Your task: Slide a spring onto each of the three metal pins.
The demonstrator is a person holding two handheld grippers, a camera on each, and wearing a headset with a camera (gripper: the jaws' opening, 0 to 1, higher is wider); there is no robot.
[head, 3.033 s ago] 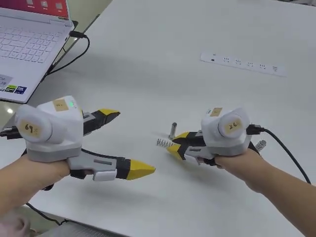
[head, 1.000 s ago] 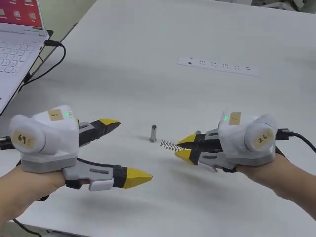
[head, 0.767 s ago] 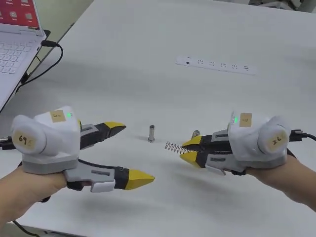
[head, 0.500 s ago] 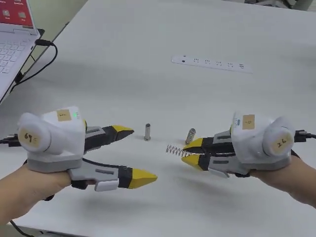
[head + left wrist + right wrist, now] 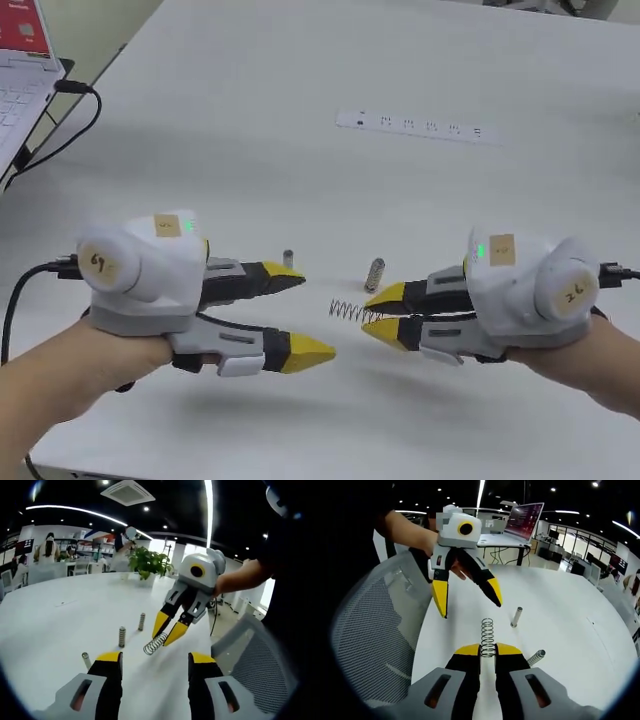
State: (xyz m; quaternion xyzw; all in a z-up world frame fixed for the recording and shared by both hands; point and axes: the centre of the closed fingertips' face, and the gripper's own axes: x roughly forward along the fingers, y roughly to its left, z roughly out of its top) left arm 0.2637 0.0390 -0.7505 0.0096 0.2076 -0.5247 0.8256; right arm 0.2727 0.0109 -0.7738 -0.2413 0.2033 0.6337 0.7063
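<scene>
My right gripper point(image 5: 378, 313) is shut on one end of a loose spring point(image 5: 348, 310), which sticks out level toward the left. In the right gripper view the spring point(image 5: 488, 630) rises from between my shut jaws point(image 5: 488, 651). My left gripper point(image 5: 305, 312) is open, with its yellow tips just left of the spring's free end. A bare metal pin point(image 5: 288, 258) stands behind the left gripper. A pin with a spring on it point(image 5: 375, 272) stands to its right. The left gripper view shows the bare pin point(image 5: 86, 657) and two sprung pins point(image 5: 121, 636) point(image 5: 141, 621).
A white power strip point(image 5: 415, 127) lies farther back on the white table point(image 5: 250, 130). A laptop point(image 5: 20, 50) and a black cable point(image 5: 70, 120) are at the far left. A mesh chair back point(image 5: 375, 630) is near the table's front edge.
My left gripper has moved right, closer to the spring's free end. My right gripper has kept its hold on the spring, lifted off the table. The head camera has shifted.
</scene>
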